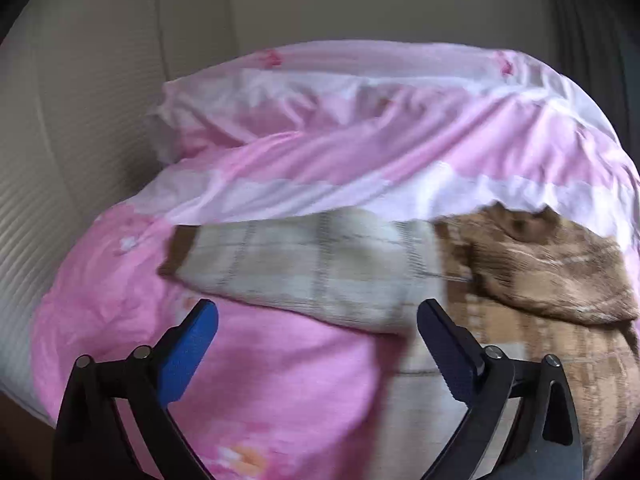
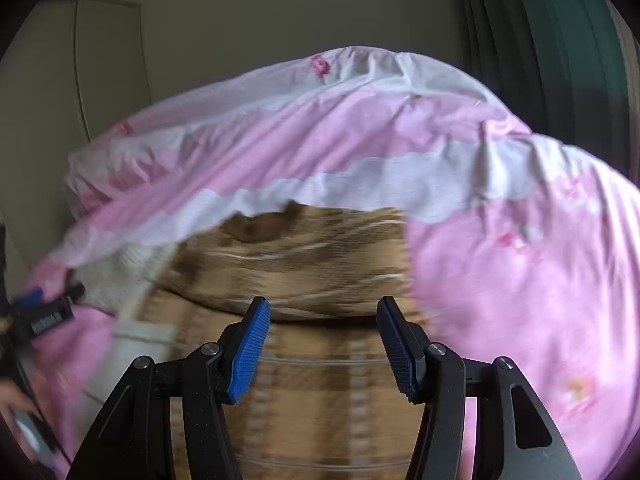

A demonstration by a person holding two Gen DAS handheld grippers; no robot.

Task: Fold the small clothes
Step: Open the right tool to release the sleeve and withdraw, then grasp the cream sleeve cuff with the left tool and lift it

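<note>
Both the left gripper point(image 1: 318, 316) and right gripper point(image 2: 322, 316) hang wide open and empty over what looks like a blurry brown-and-cream plaid garment point(image 2: 320, 380) on the pink floral bedsheet point(image 2: 520, 280).

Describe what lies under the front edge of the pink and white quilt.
Under the pink and white quilt, a brown plaid cloth and a pale checked cloth stick out. How far they reach beneath is hidden.
</note>
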